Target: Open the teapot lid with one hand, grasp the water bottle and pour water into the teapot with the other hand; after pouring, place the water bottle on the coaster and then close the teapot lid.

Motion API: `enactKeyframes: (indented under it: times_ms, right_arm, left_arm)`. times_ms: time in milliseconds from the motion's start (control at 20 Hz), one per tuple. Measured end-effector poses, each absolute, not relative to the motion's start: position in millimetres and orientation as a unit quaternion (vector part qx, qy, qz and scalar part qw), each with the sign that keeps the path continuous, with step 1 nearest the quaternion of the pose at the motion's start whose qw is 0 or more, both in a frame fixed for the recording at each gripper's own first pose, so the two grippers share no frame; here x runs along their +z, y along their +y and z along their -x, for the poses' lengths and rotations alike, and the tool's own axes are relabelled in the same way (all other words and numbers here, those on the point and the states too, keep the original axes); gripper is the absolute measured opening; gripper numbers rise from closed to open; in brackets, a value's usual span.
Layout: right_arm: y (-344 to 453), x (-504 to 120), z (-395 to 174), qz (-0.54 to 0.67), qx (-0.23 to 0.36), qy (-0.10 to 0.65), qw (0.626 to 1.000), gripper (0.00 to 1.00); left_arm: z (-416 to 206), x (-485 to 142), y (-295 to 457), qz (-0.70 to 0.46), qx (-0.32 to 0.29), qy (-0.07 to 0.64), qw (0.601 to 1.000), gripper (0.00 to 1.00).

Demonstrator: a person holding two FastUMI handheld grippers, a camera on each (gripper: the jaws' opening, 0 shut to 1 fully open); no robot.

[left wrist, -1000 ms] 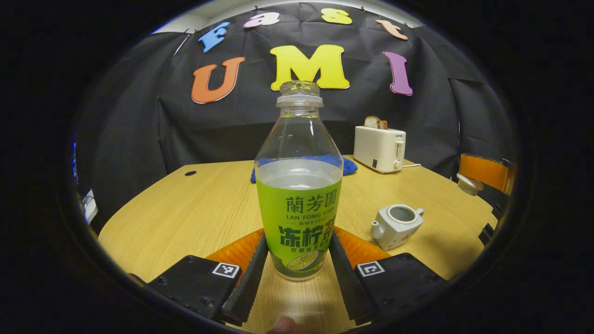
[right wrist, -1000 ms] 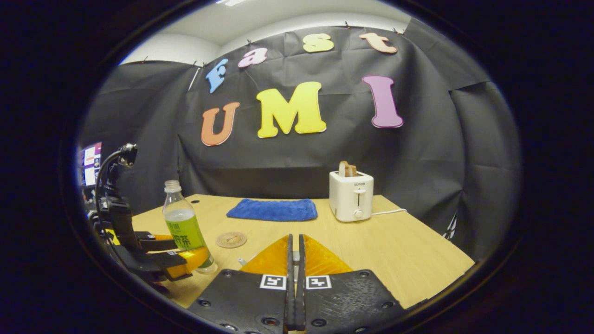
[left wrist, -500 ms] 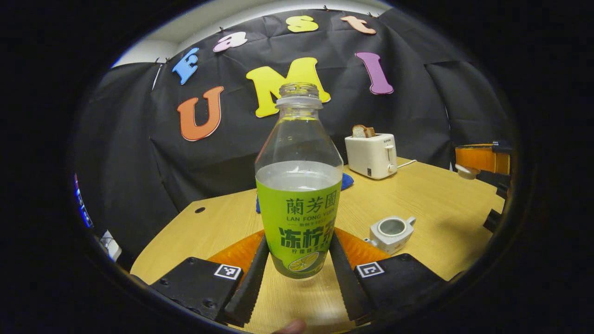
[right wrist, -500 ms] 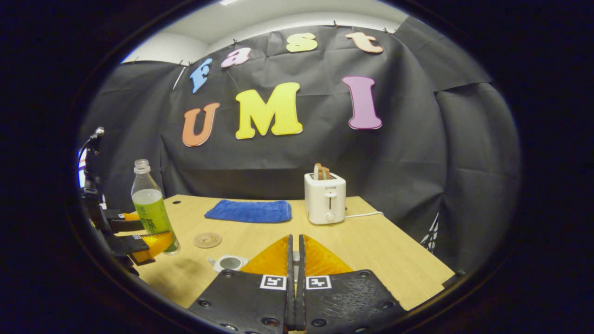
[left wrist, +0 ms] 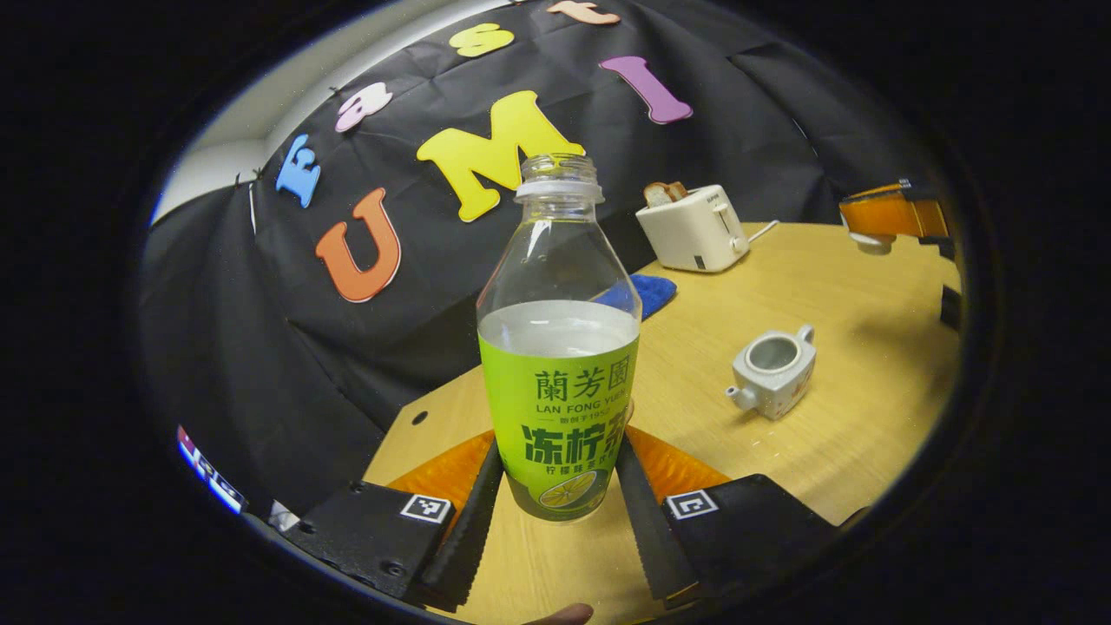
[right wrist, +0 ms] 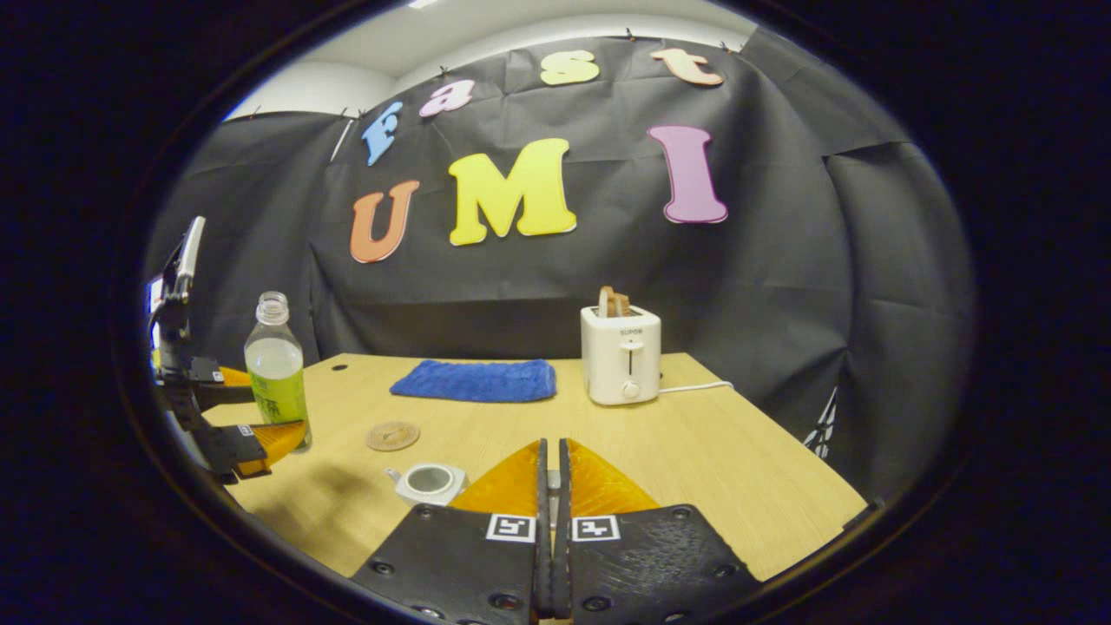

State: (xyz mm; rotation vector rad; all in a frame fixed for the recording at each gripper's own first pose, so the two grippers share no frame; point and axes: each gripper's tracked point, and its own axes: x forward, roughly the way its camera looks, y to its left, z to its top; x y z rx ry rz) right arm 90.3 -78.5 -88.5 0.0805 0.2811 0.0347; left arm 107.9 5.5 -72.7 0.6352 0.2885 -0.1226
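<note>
Since a second ago the left tool [left wrist: 560, 512] has lifted and tilted, so the whole scene leans in the left gripper view and the clear plastic water bottle with the green label [left wrist: 559, 347] is now off the light wooden bench [left wrist: 833, 286]. Both fingers are clamped on the bottle's lower label, cap off, water up to about the top of the label. In the right gripper view that bottle [right wrist: 276, 369] hangs over the bench's left side in the left tool [right wrist: 247, 412].

The small white ceramic teapot [left wrist: 772, 373] sits open on the bench, well off to the right of the bottle, spout pointing front-left. The right tool [right wrist: 551, 529] has its fingers pressed together with something small pinched between them, can't tell what from that view; the left gripper view shows a little white lid [left wrist: 871, 243] under it. The round tan coaster [right wrist: 392, 436] lies between bottle and teapot [right wrist: 429, 483]. A blue folded cloth [right wrist: 476, 381] and a white toaster with bread [right wrist: 621, 354] sit at the back.
</note>
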Motion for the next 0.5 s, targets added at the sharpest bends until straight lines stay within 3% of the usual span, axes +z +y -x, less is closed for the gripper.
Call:
enactKeyframes:
  times_ms: [500]
  right_arm:
    - [-76.3, -94.8, -84.6, -0.025, 0.049, 0.135, 0.989, 0.01]
  left_arm:
    - [-103.2, -65.5, 15.1, -0.517, -0.041, 0.130, 0.845, 0.74]
